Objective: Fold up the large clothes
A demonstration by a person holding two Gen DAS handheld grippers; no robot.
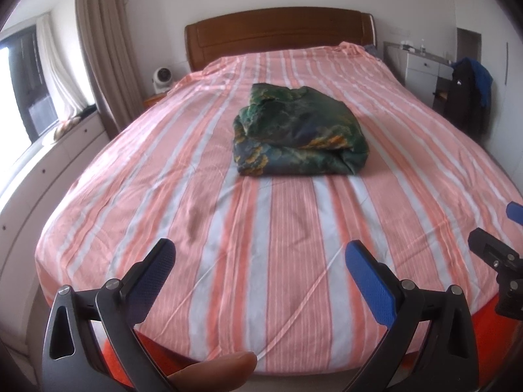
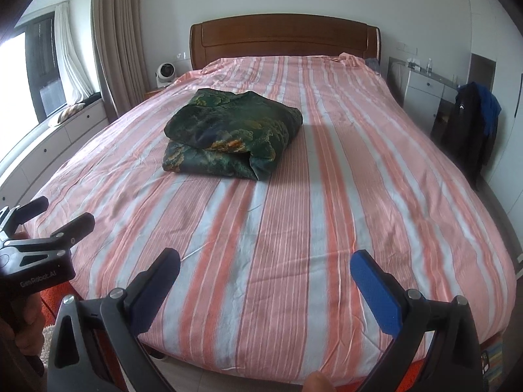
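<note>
Garment (image 1: 299, 130) of dark green cloth with yellow and blue pattern lies folded into a thick, slightly uneven bundle on the bed (image 1: 228, 228), about in the middle of the striped pink and white sheet, well apart from both grippers. In the right wrist view the bundle (image 2: 228, 130) shows two layers, the upper one set a little back from the lower, with a loose corner at its right near side.

At the left, a curtain (image 1: 94, 49) hangs beside the window. The left gripper (image 1: 260, 271) hovers over the near edge of the bed with its two fingers spread wide and nothing between them. The right gripper (image 2: 264, 277) stands the same way, wide apart and empty.

At the far right, dark and blue clothes (image 1: 470, 91) hang beside a white cabinet; what they hang on I cannot tell. The pattern of the garment is blurred, so its kind is hard to make out. The near corners of the bed are cut off by the gripper bodies.
</note>
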